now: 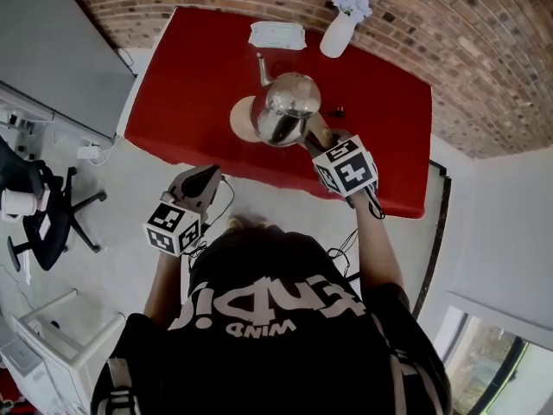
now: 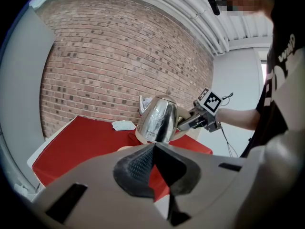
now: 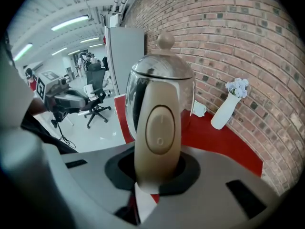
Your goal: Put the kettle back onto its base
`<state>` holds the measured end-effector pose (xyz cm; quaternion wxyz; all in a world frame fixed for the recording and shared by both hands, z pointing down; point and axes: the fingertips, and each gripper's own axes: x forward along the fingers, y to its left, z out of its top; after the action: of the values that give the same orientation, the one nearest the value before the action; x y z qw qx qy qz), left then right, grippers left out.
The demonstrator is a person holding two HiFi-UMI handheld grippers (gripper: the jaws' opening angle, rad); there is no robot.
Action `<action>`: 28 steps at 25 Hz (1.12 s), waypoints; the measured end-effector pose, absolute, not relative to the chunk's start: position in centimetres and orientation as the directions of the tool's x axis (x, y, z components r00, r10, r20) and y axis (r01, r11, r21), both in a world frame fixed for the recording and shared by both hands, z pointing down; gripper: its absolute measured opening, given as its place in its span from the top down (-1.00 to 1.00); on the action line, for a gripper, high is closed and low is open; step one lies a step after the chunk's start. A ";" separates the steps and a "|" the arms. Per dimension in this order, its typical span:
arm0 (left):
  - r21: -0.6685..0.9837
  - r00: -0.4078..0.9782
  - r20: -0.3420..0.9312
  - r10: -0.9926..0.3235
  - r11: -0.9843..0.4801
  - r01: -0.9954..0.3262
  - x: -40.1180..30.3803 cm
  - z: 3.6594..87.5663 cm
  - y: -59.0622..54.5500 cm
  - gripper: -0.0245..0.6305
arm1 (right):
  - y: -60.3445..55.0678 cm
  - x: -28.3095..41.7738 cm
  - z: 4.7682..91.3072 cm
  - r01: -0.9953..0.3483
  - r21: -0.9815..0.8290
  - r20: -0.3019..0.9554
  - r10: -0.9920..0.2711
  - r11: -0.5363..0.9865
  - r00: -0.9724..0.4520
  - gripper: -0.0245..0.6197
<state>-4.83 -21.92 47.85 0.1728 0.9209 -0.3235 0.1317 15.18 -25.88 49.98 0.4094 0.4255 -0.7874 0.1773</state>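
The right gripper (image 1: 316, 134) pinches the beige handle (image 3: 157, 128) of the kettle (image 1: 289, 108). In the right gripper view the handle, with its oval switch, stands upright between the jaws, which close on it from both sides. In the head view the shiny kettle sits at the centre of the frame, spout toward the top, over the right part of the round beige base (image 1: 243, 119), which lies on the red table (image 1: 186, 85). From the left gripper view the kettle hangs tilted above the table, not seated on the base.

The left gripper (image 1: 210, 175) is below and to the left, off the table's near edge, its jaws pressed together with nothing between them. At the top of the head view a white vase (image 1: 338, 34) with pale flowers and a flat white packet (image 1: 276, 35) stand near the brick wall (image 1: 449, 24). A black office chair (image 1: 54, 223) is at the left edge.
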 end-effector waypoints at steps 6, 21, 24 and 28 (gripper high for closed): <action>0.233 0.747 0.360 -0.558 -0.721 -0.652 -5.2 48.0 -22.2 0.90 | -28.5 14.6 50.6 -0.814 0.064 0.799 -0.518 0.577 -0.304 0.70; 0.232 0.721 0.371 -0.585 -0.693 -0.682 -6.8 48.4 -22.5 0.90 | -32.2 12.7 54.8 -0.822 0.025 0.825 -0.476 0.568 -0.304 0.70; 0.235 0.715 0.373 -0.591 -0.685 -0.689 -7.1 48.5 -22.5 0.90 | -32.5 12.6 55.6 -0.819 0.041 0.837 -0.467 0.572 -0.285 0.70; 0.241 0.706 0.381 -0.597 -0.673 -0.700 -7.6 48.8 -22.2 0.90 | -32.8 12.4 56.5 -0.819 0.040 0.843 -0.460 0.573 -0.281 0.70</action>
<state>-7.55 -22.24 48.78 0.1871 0.9044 -0.3585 0.1364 12.36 -32.84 56.48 0.4344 0.4135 -0.7731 0.2066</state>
